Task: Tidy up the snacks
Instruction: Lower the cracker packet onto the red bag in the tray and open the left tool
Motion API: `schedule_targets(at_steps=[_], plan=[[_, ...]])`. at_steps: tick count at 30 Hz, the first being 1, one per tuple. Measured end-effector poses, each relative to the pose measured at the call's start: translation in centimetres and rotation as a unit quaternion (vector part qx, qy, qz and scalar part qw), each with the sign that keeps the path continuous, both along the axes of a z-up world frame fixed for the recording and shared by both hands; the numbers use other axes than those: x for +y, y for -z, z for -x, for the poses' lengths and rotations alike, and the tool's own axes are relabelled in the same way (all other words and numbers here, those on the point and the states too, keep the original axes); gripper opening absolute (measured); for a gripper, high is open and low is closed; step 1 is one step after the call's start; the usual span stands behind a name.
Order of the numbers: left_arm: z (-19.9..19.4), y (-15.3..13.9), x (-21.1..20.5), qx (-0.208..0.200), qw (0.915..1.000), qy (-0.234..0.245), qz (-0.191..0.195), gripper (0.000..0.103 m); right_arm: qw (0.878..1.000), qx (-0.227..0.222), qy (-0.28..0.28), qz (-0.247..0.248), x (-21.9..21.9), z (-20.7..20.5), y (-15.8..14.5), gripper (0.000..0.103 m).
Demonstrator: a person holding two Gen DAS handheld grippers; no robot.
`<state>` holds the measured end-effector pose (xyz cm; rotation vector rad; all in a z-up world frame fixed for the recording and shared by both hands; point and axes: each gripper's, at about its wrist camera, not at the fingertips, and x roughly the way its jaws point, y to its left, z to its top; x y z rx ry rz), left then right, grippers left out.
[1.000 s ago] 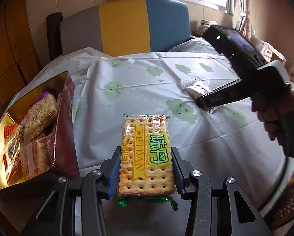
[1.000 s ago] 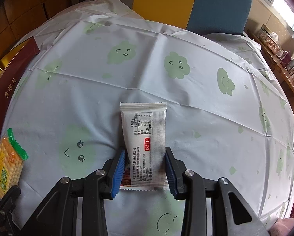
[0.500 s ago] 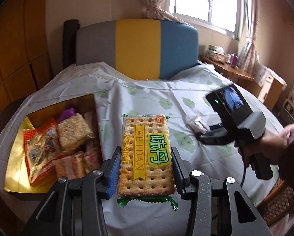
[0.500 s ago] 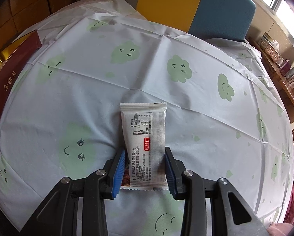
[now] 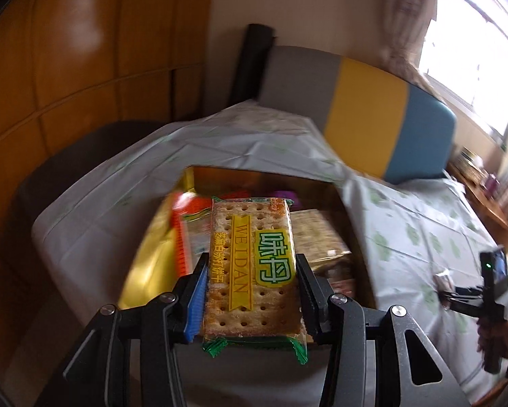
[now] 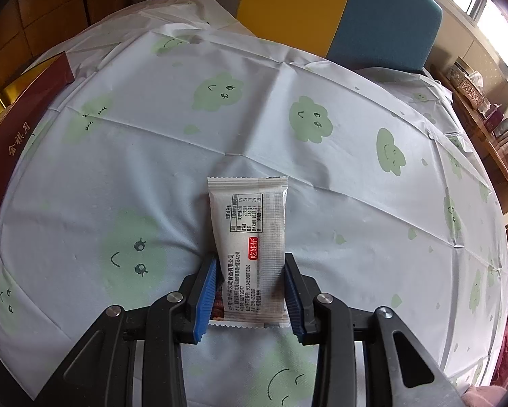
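Left tongs (image 5: 252,300) pinching cracker pack (image 5: 252,264), both pads pressed on its long sides, pack level and pointing forward. Change vs a second ago: pack was low over the cloth beside the box; now it has swung over to hang above the open gold-lined box (image 5: 158,247), view blurred from motion. Box sits at the worktop's left edge, already holding other snacks: orange-red pack (image 5: 181,234) on its left side, a pale cracker pack (image 5: 316,237) on the right, something purple at the far wall. Looks like drop-off is close; release not yet done. Cracker pack: clear wrap, green crimped ends, yellow ribbon label, perforated biscuits showing, flat and rigid-looking. Right tongs (image 5: 452,293) visible far off at the worktop's right edge, small.

Right view: right tongs (image 6: 250,291) pinching white sachet (image 6: 248,237) by its near half, unchanged over the last second, sachet on or just above the cloth (image 6: 321,169), can't tell which. Sachet shows printed back, red logo, serrated ends. Box (image 6: 19,125) wall at the left edge, well apart. Likely goes next.
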<state>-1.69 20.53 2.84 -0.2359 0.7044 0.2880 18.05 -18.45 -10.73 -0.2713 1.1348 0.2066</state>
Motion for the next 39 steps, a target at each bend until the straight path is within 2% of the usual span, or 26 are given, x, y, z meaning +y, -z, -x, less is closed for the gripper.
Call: schedule_targets(at_steps=[4, 9, 13, 16, 19, 22, 24, 26, 30, 34, 39], plan=[[1.2, 1.4, 3.3, 0.015, 0.999, -0.038, 0.017, 0.047, 1.0, -0.002, 0.004, -0.001, 0.1, 0.2, 0.0, 0.037], [-0.6, 2.0, 4.5, 0.023, 0.9976, -0.032, 0.058, 0.047, 1.0, -0.004, 0.002, 0.004, 0.3, 0.4, -0.1, 0.037], [-4.7, 2.1, 3.6, 0.03, 0.9972, -0.007, 0.068, 0.047, 1.0, -0.002, 0.001, 0.006, 0.4, 0.3, -0.1, 0.037], [-8.8, 2.9, 3.3, 0.053, 0.9957, 0.009, 0.075, 0.047, 1.0, -0.001, 0.0, 0.007, 0.6, 0.3, -0.2, 0.037], [-12.5, 4.3, 3.6, 0.079, 0.9928, -0.003, 0.089, 0.047, 1.0, 0.0, 0.001, 0.009, 0.8, 0.2, -0.3, 0.037], [-15.5, 5.7, 3.8, 0.096, 0.9925, -0.016, 0.074, 0.048, 1.0, 0.001, 0.002, 0.009, 0.9, 0.2, -0.3, 0.037], [-17.0, 7.0, 3.5, 0.116, 0.9917, -0.001, 0.055, 0.048, 1.0, 0.002, 0.003, 0.007, 0.8, 0.1, -0.3, 0.037], [-17.2, 8.1, 3.8, 0.135, 0.9891, -0.015, 0.056, 0.048, 1.0, 0.002, 0.003, 0.007, 0.8, 0.1, -0.2, 0.037], [-16.1, 8.7, 3.9, 0.133, 0.9892, -0.03, 0.055, 0.05, 1.0, 0.0, 0.002, 0.012, 0.9, 0.1, -0.2, 0.037], [-14.5, 7.7, 3.9, 0.118, 0.9907, -0.047, 0.049, 0.05, 1.0, -0.003, 0.0, 0.016, 1.0, 0.3, -0.2, 0.037], [-11.8, 6.1, 2.8, 0.099, 0.9934, -0.056, 0.014, 0.05, 1.0, -0.005, -0.002, 0.021, 1.2, 0.5, -0.2, 0.037]])
